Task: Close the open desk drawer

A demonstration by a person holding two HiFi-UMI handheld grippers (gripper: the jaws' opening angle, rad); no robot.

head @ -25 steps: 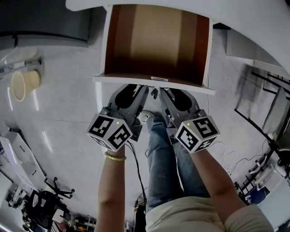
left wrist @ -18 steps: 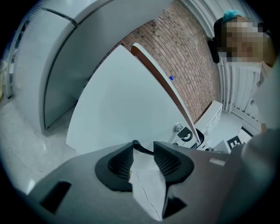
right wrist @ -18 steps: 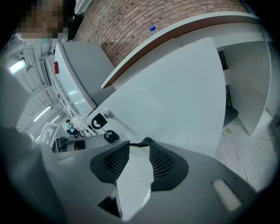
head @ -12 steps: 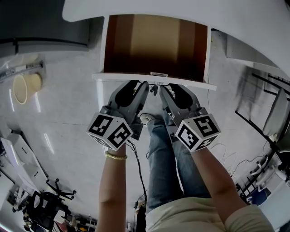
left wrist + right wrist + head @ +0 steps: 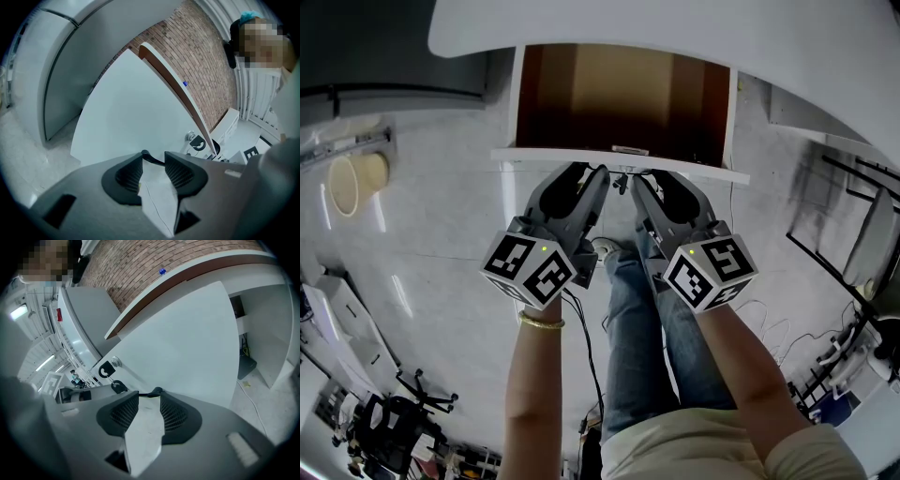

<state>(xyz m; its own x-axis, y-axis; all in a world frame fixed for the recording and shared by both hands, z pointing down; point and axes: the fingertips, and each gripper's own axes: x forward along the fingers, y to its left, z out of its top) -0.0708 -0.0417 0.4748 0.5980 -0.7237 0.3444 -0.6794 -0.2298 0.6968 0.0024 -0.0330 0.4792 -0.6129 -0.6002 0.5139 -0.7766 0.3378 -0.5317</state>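
Head view shows the drawer [image 5: 619,94] pulled out from under the white bench [image 5: 675,28], with most of its bare brown bottom exposed, so the task is not finished. Its white front panel [image 5: 553,157] stands well clear of the bench edge, just ahead of the person's legs. The left tool [image 5: 579,178] and the right tool [image 5: 661,180] sit side by side at the middle of that panel, tips up to its outer face. In the left gripper view and the right gripper view the white panel fills the space right ahead of each tool. Both have their jaws parted with nothing clamped between them, so this looks like a push with the tips, not a grip. Whether the tips actually press on the panel or only hover at it cannot be told for sure. Judging by how much of the inside shows, most of the travel remains: the drawer has to slide back until its front panel sits flush under the bench.
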